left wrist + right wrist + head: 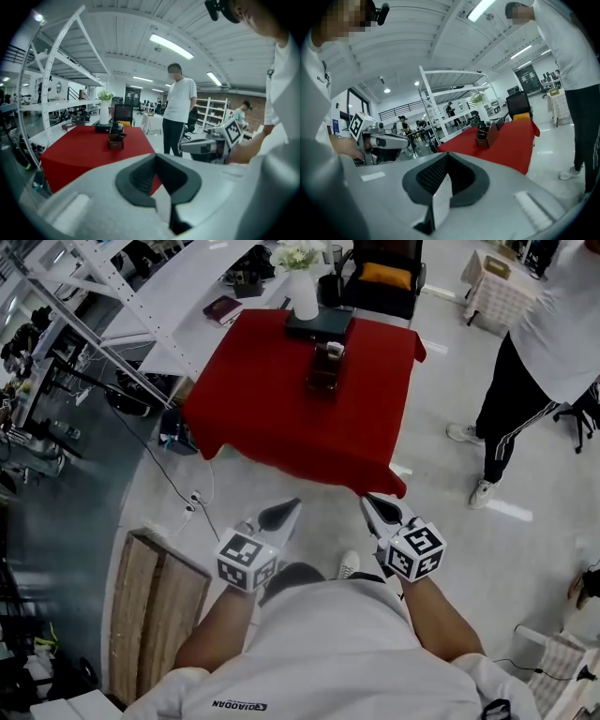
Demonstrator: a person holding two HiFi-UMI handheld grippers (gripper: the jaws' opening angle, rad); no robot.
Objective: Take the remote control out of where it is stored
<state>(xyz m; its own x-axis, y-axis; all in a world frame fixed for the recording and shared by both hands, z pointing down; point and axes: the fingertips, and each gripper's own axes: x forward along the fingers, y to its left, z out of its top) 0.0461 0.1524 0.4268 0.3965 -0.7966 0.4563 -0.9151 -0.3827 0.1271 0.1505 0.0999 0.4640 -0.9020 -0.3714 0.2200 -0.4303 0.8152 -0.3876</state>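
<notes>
The left tool (281, 514) and right tool (380, 510) are closed, empty, short of the red bench (272, 418) (shirt print (239, 705) reads QIAODAN).

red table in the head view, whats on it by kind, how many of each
white vase with flowers: 1
dark flat box: 1
brown holder: 1
total on the red table: 3
</notes>
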